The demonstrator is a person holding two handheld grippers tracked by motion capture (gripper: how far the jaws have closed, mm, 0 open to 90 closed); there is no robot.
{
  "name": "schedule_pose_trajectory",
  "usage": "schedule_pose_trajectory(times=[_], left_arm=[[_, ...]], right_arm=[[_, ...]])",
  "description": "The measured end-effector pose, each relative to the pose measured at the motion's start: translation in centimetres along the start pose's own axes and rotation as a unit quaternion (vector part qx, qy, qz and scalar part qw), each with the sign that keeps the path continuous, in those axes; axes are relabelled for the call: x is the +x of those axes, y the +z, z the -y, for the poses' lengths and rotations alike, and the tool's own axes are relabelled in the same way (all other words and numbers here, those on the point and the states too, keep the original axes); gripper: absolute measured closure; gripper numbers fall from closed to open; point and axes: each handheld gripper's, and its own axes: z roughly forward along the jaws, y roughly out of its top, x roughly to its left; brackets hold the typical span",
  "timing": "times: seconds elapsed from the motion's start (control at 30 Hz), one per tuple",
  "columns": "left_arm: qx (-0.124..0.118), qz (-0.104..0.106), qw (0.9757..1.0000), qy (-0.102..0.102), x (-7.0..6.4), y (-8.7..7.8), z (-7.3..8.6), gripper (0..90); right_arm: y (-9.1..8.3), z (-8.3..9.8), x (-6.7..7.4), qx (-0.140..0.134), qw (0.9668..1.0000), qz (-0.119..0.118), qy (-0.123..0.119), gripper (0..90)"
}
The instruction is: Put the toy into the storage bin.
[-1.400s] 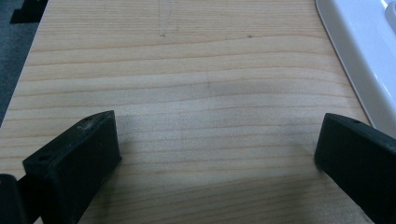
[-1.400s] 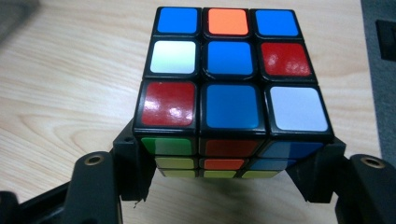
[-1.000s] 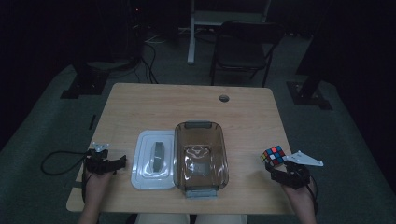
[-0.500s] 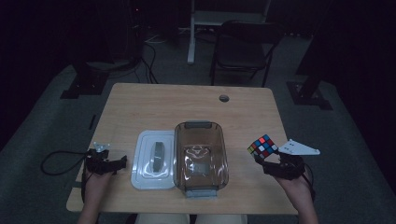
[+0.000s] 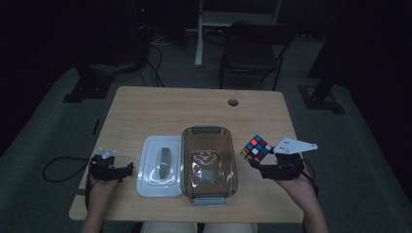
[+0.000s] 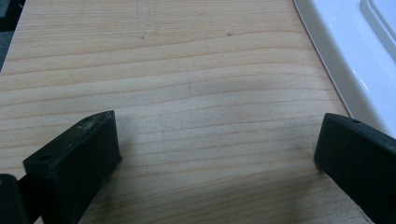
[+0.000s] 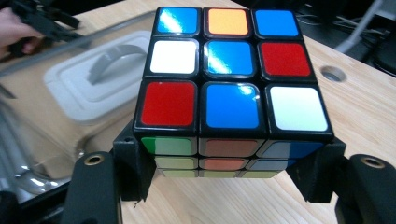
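Observation:
A scrambled colour cube (image 5: 256, 148) (image 7: 231, 88) is lifted off the table at the right, just beside the clear box's right wall. My right gripper (image 5: 265, 162) (image 7: 229, 175) is shut on it, its black jaws pressing the cube's two lower sides. The clear plastic box (image 5: 209, 162) (image 7: 28, 140) stands open in the middle near the front edge. Its white lid (image 5: 163, 165) (image 7: 95, 79) with a grey handle lies flat to its left. My left gripper (image 5: 119, 170) (image 6: 219, 158) rests low over bare wood left of the lid, jaws open with nothing between them.
The wooden table (image 5: 194, 109) has a round cable hole (image 5: 233, 102) at the back right. A chair (image 5: 255, 46) and stands sit on the dark floor behind. A cable (image 5: 60, 165) trails off the table's left edge.
My right gripper has risen with the cube and carried it left toward the clear box. The left gripper has stayed where it was.

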Motion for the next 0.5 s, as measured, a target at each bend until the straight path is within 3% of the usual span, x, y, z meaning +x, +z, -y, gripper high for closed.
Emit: schedule_pose_trajectory(times=[0.23,0.5], left_arm=[[0.0,0.003,1.0,0.004,0.0,0.0,0.0,0.8],[0.0,0.003,1.0,0.005,0.0,0.0,0.0,0.8]], right_arm=[[1.0,-1.6,1.3,0.012,0.9971,-0.061,-0.043,33.9],[3.0,-2.9,2.7,0.042,0.9878,-0.123,-0.086,33.9]])
